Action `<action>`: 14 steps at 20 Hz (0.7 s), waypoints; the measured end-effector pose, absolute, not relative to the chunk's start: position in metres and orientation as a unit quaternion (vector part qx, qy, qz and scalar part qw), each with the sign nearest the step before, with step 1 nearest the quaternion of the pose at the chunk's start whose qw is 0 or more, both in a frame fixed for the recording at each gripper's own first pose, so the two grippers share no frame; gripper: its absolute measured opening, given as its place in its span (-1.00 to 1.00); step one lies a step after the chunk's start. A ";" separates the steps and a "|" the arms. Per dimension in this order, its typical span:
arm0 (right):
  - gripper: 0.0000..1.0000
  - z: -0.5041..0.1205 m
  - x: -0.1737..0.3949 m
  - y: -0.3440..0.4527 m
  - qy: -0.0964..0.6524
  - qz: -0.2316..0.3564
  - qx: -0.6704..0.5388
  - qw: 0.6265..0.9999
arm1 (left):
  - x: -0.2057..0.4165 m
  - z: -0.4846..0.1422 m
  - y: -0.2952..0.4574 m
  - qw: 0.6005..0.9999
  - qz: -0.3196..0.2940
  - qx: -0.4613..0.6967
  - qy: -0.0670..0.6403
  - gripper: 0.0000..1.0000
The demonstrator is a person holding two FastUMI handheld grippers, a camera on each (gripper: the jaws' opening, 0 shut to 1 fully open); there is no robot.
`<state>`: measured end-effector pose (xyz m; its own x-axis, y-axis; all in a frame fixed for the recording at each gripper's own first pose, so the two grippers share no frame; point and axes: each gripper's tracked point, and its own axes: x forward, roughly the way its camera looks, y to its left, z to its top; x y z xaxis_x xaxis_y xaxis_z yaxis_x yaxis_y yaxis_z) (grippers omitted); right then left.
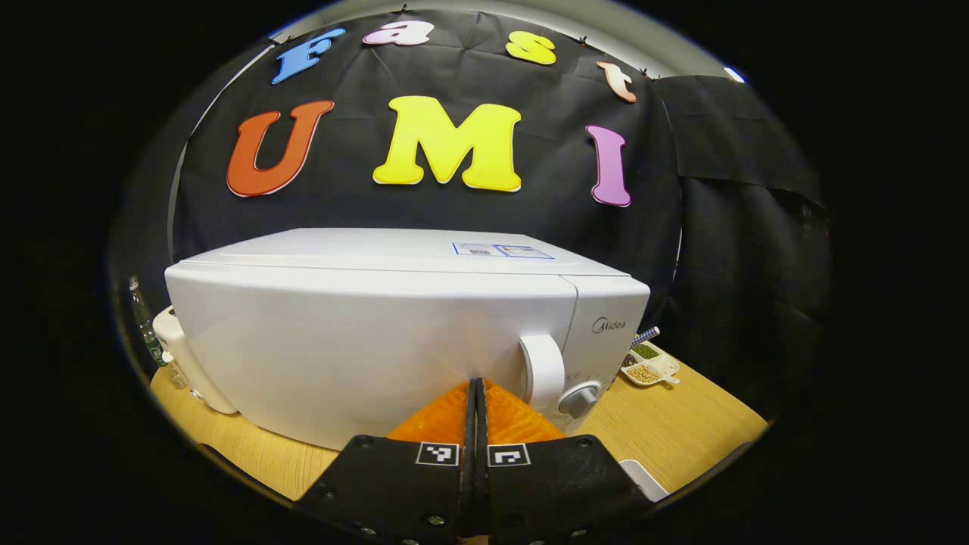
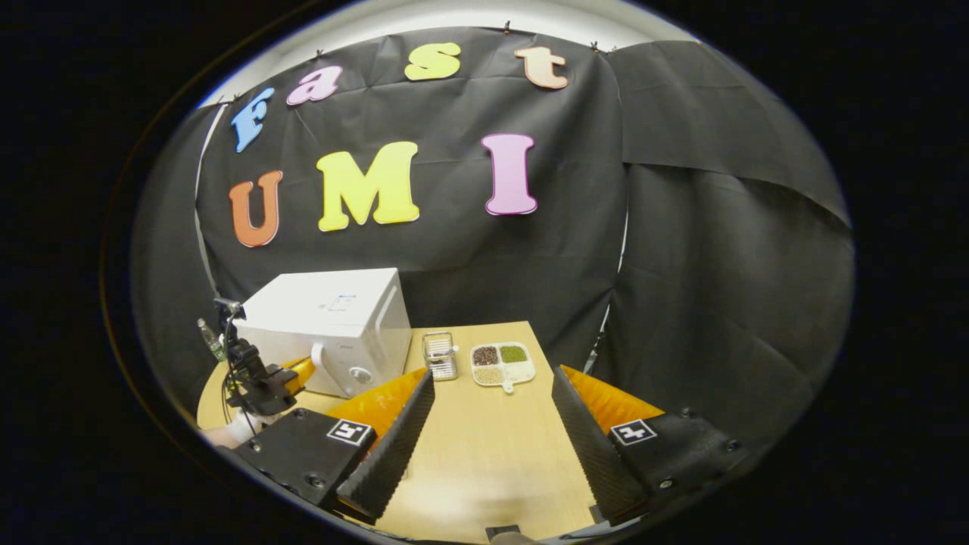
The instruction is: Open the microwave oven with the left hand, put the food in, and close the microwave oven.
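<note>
While your left gripper (image 1: 475,393) hangs just in front of the white box-shaped microwave oven (image 1: 394,333), its fingers are pressed flat together with nothing between them. They point at the closed door, just left of the white upright door handle (image 1: 542,372) and the round grey knob (image 1: 580,399) below it. The oven stands on the pale wooden desk (image 1: 681,424), toward its left side in the right gripper view.

Your right gripper (image 2: 492,424) is held well back from the oven, spread wide and empty above bare desk. Ahead of it, to the right of the oven, lie a white divided tray of beans and grains (image 2: 503,363) and a small clear ribbed container (image 2: 440,356); which of these is the food is hard to tell. A clear plastic bottle (image 1: 144,322) stands off the oven's left end.
</note>
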<state>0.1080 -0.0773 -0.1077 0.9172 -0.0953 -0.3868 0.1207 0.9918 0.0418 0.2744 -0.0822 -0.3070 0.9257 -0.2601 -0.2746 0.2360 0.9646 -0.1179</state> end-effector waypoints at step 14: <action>0.99 -0.111 0.079 -0.055 0.191 -0.035 0.031 0.980 | 0.220 -0.304 -0.020 0.986 -0.070 0.001 0.148 0.92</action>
